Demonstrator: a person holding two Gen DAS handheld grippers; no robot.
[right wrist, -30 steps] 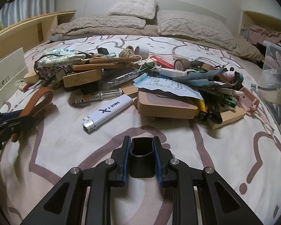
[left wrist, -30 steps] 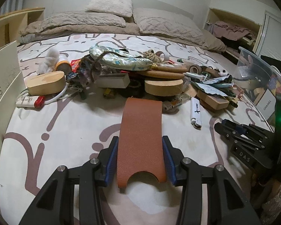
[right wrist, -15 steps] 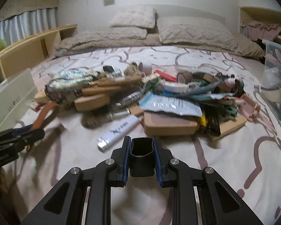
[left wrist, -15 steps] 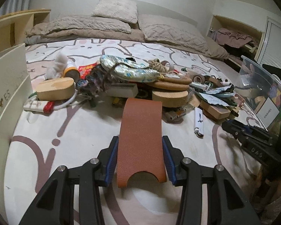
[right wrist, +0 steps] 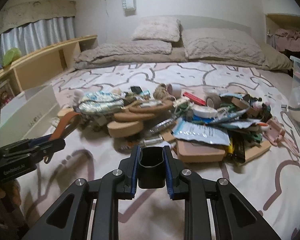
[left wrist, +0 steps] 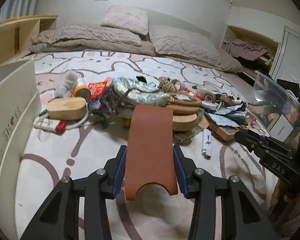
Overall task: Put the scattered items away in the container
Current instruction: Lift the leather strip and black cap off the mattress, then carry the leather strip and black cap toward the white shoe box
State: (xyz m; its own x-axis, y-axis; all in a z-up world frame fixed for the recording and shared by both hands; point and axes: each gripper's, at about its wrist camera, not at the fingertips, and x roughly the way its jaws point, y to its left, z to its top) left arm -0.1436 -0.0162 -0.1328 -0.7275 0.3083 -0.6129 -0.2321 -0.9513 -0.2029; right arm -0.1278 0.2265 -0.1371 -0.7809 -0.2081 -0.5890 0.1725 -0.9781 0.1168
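My left gripper (left wrist: 149, 167) is shut on a brown leather strap (left wrist: 151, 146), held above the patterned bedspread; the strap (right wrist: 65, 123) also shows at the left of the right wrist view. My right gripper (right wrist: 151, 167) is shut on a small black hollow case (right wrist: 151, 169), also lifted off the bed. Ahead of both lies the heap of scattered items (left wrist: 150, 100): wooden blocks, a floral pouch (right wrist: 101, 102), twine, tape rolls, packets and a white lighter (left wrist: 207, 143). A clear plastic bin (left wrist: 274, 104) stands at the right edge of the bed.
A white box side marked "SHOES" (left wrist: 12, 108) stands along the left. Pillows (right wrist: 222, 46) and a folded blanket lie at the head of the bed. A wooden shelf (right wrist: 44, 64) runs along the left wall. Bare bedspread (right wrist: 250, 190) lies between me and the heap.
Both grippers have risen with their loads, so the heap looks lower and farther and more of the wall shows. Both grips are unchanged.
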